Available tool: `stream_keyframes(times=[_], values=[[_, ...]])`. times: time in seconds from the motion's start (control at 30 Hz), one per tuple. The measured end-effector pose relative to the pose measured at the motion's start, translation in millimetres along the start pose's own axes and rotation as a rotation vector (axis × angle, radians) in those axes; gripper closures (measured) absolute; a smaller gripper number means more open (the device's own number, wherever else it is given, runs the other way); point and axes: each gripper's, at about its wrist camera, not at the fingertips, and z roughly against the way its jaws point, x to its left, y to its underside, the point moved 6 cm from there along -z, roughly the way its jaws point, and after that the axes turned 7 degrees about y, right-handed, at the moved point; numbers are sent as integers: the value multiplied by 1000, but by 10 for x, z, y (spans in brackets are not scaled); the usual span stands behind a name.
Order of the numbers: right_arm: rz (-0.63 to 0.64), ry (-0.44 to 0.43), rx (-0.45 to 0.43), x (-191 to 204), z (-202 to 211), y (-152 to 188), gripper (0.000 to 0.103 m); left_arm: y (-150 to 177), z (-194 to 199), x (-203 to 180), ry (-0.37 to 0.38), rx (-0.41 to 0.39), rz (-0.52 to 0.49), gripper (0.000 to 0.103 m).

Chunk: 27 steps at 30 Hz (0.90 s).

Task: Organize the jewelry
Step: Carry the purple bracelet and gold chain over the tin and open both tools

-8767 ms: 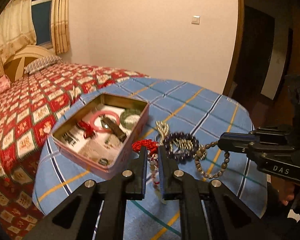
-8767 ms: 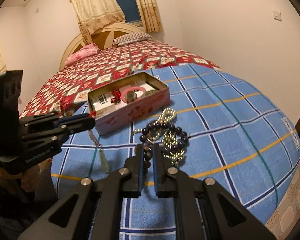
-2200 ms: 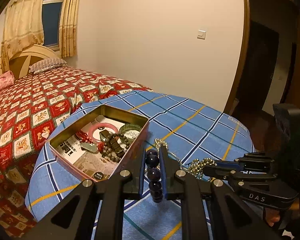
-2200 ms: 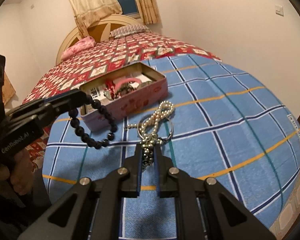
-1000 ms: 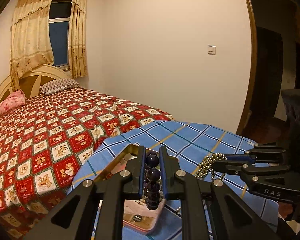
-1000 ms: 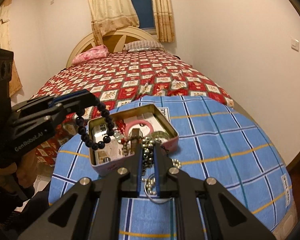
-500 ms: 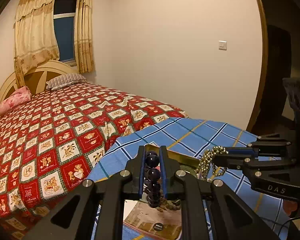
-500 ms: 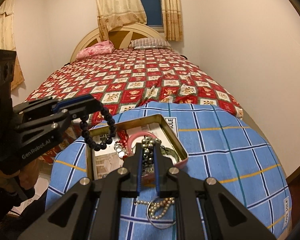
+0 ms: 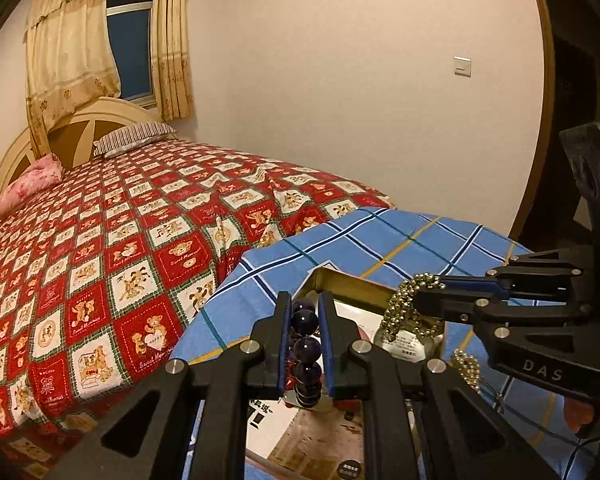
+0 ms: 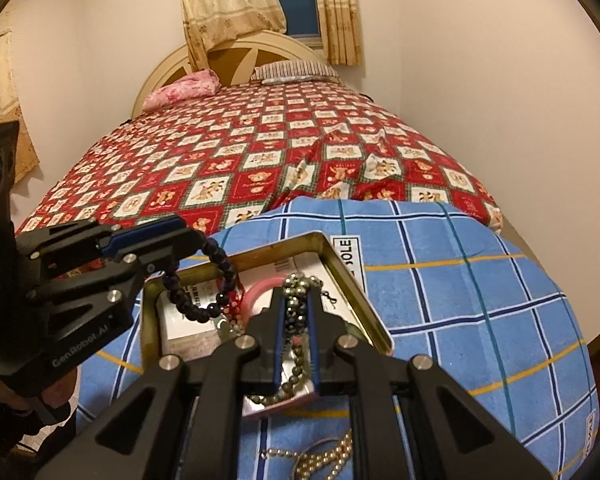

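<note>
**2 strands hanging over the tin**

I am holding my left tongs clamped on the dark bead bracelet, with the pads pressing on its round beads so that the rest of the loop is dangling free below. It is hanging over the near-left part of the open tin, low enough that, as I judge it, letting go would drop it inside rather than on the cloth.

My right tongs are squeezed together on the metal bead chain. I am gripping it near its upper bend, so 1 part is draping between the fingers over the tin's near wall while its tail, with a thin ring, is trailing on the blue checked cloth just in front of the tin. That tail is probably the awkward part: it could snag on the rim or stay outside when I release.

The tin is already carrying a pink ring, a red piece and printed cards, so open floor inside is looking limited, mostly toward the far right corner. The tin is sitting near the edge of the desk that is facing the bed, with plenty of bare cloth to its right. Both tongs are crowding the same opening, close beside each other but not touching, so I am judging that releasing 1 at a time is safer.
</note>
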Motion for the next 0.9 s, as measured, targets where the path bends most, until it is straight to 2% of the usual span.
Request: stream_keyframes(times=[0.53, 0.9], values=[[-23, 6, 76, -38, -456, 69, 90, 34, -285, 76, -9, 48, 3, 90], [-37, 2, 101, -53, -550, 175, 90, 134, -389, 103, -7, 82, 15, 90]])
